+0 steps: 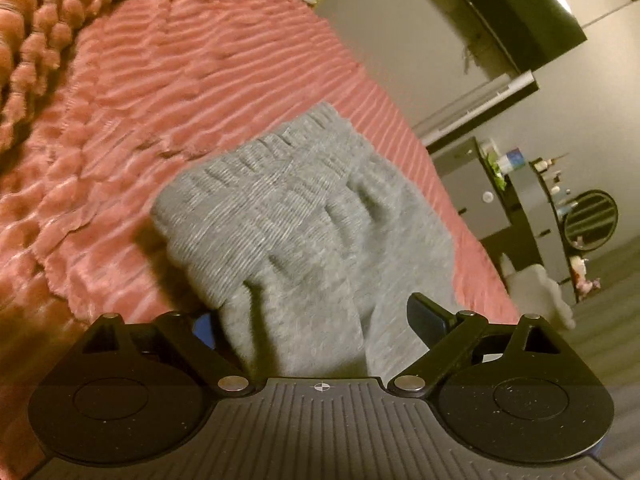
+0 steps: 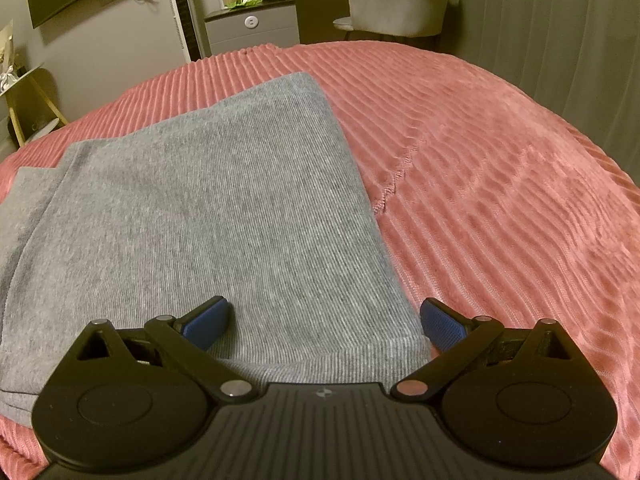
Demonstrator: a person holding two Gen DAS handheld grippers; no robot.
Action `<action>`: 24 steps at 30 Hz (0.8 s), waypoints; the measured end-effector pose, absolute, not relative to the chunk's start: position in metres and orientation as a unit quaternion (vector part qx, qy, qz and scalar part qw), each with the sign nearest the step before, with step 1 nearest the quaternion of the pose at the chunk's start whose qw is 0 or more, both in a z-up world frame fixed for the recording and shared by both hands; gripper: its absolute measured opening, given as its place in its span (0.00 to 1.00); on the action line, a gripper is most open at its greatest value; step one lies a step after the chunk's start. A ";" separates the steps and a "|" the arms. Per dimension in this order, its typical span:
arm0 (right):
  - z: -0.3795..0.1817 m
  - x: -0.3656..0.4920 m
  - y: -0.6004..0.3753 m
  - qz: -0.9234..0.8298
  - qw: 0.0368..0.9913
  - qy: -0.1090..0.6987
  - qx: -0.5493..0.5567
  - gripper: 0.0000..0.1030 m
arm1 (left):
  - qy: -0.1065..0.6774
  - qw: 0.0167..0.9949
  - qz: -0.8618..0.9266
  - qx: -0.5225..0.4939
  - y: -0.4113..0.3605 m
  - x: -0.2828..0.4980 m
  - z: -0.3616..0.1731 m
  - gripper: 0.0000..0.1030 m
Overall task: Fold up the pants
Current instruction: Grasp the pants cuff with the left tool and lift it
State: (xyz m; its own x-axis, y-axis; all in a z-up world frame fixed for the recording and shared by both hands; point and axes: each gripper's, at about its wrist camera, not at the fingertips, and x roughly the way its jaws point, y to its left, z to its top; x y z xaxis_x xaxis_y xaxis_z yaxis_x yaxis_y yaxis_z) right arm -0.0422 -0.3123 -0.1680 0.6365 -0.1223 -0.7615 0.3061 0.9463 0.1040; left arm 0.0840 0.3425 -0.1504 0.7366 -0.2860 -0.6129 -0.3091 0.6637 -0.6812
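The gray pants are lying on the pink bed cover, and they are looking partly folded, with one layer sitting on top of another at the far left side of the pants. The right tool is hanging just above the near edge of the pants, and its two blue pads are standing wide apart with nothing between them, so it is holding nothing. One pad is sitting over the gray cloth and the other is sitting right at the right edge of the pants, where the cloth is meeting the bed cover. From this tool the pants are stretching away forward and to the left, and that looks like their long way. The left tool is also standing wide open. The stretchy waist band of the pants is lying just ahead of it, and bunched gray cloth is running down between its open arms, but the arms are not squeezing it. The left view is blurry, so I cannot tell if the cloth is touching the pads. I think the right tool is the better one for the next fold, because the near edge is lying right under it
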 end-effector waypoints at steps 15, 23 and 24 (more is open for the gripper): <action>-0.168 -0.040 -0.308 -0.126 0.898 0.406 0.111 0.98 | 0.337 0.840 0.009 -0.424 0.337 0.099 -0.162 0.55; -0.167 -0.040 -0.308 -0.126 0.898 0.407 0.113 0.98 | 0.323 0.837 -0.008 -0.441 0.340 0.097 -0.149 0.24; -0.167 -0.039 -0.308 -0.127 0.897 0.408 0.114 0.98 | 0.323 0.842 -0.006 -0.432 0.339 0.095 -0.144 0.24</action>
